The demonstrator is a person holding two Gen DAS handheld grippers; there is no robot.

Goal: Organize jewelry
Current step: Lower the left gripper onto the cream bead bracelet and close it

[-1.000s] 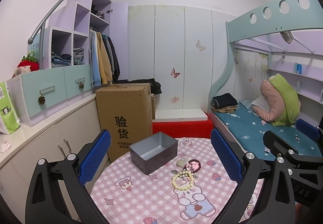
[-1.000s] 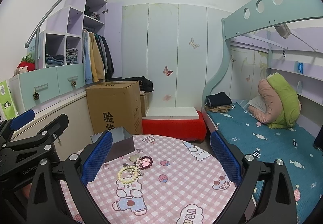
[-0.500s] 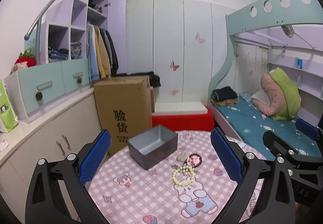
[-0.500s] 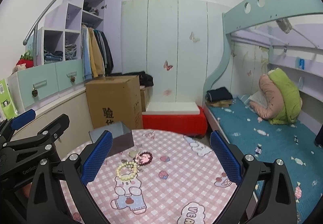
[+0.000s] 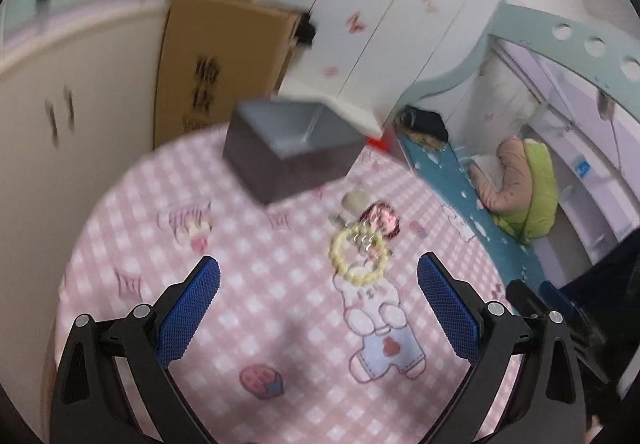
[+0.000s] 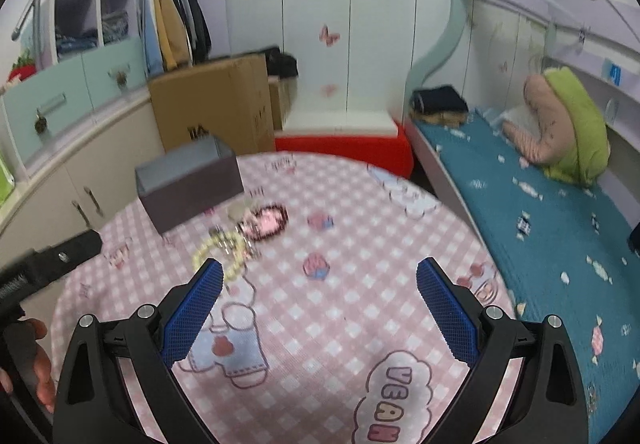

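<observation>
A grey open box (image 5: 290,148) stands at the far side of a round table with a pink checked cloth (image 5: 248,308). In front of it lie a cream bead bracelet (image 5: 359,258), a dark red bead bracelet (image 5: 380,219) and a pale stone piece (image 5: 355,201). My left gripper (image 5: 318,306) is open and empty, above the cloth just short of the cream bracelet. My right gripper (image 6: 318,304) is open and empty, to the right of the jewelry; the box (image 6: 188,182), cream bracelet (image 6: 218,252) and dark bracelet (image 6: 266,222) show at its left.
A cardboard carton (image 6: 216,104) and white cabinets (image 6: 60,172) stand beyond the table at left. A bed with a blue sheet (image 6: 540,228) runs along the right. A red bench (image 6: 344,144) sits behind the table.
Both grippers have tipped down and moved forward toward the table. The jewelry and box now look closer and larger. Both views are blurred by motion.
</observation>
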